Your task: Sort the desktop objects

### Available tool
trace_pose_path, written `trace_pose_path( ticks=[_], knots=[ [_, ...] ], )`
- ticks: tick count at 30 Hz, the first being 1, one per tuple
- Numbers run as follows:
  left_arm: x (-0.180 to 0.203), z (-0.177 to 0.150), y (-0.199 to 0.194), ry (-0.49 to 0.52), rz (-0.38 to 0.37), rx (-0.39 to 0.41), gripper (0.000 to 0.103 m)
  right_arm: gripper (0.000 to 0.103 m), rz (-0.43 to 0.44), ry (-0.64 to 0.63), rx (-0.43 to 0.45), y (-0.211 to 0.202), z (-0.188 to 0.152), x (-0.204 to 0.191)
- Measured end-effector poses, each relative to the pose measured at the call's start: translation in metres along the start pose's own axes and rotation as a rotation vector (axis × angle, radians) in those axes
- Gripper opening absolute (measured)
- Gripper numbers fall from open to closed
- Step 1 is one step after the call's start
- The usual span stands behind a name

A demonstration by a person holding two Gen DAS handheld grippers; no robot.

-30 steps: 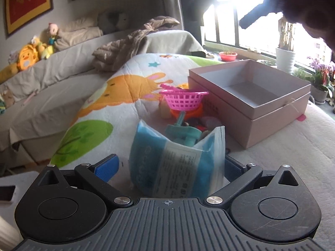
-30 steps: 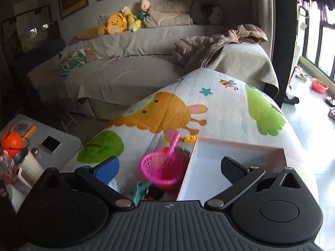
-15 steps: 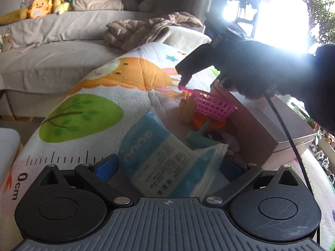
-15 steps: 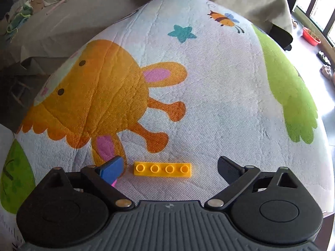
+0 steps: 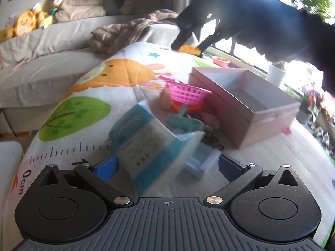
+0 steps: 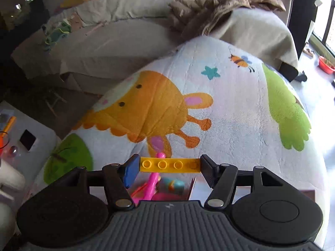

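wrist views, angled down, shared quilt [image 5: 129, 83]

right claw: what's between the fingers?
The yellow four-stud brick, spanning end to end between both fingers as the right claw closes on it; shown in the right wrist view.

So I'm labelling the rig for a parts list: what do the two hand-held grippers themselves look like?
Both match. The left hand-held gripper and right hand-held gripper each have a ribbed dark grey body, two round black discs, black linkage arms with silver pivot screws, one blue finger pad and one dark pad, and a small central crosshair mark.
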State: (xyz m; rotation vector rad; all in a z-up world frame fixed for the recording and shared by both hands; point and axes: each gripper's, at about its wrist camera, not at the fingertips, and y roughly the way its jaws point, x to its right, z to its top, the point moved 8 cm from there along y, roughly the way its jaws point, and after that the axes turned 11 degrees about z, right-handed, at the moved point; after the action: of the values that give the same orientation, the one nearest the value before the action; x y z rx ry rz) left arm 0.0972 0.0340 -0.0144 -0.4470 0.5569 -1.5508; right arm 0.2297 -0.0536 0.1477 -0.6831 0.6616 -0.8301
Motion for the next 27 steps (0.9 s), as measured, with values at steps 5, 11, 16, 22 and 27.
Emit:
trace_pose_path(
  ticks=[5, 11, 16, 22, 27],
  knots=[
    [0.024, -0.008, -0.01, 0.121, 0.037, 0.037, 0.103, 0.063, 0.066, 0.019, 0.041, -0.091, -0.088, -0.01],
    [0.041, -0.002, -0.016, 0.149, 0.086, 0.055, 0.103, 0.063, 0.023, 0.095, 0.03, -0.118, -0.199, 0.016],
    [0.069, 0.005, -0.027, 0.135, -0.038, 0.065, 0.103, 0.07, -0.039, 0.112, 0.104, -0.12, -0.226, 0.041],
    [0.089, -0.012, 0.009, 0.194, -0.021, -0.037, 0.103, 0.089, -0.166, 0.123, 0.336, -0.163, -0.207, 0.083],
    [0.072, -0.012, 0.026, 0.156, 0.027, -0.066, 0.103, 0.094, -0.139, 0.257, 0.375, -0.133, -0.193, 0.124]
  ],
)
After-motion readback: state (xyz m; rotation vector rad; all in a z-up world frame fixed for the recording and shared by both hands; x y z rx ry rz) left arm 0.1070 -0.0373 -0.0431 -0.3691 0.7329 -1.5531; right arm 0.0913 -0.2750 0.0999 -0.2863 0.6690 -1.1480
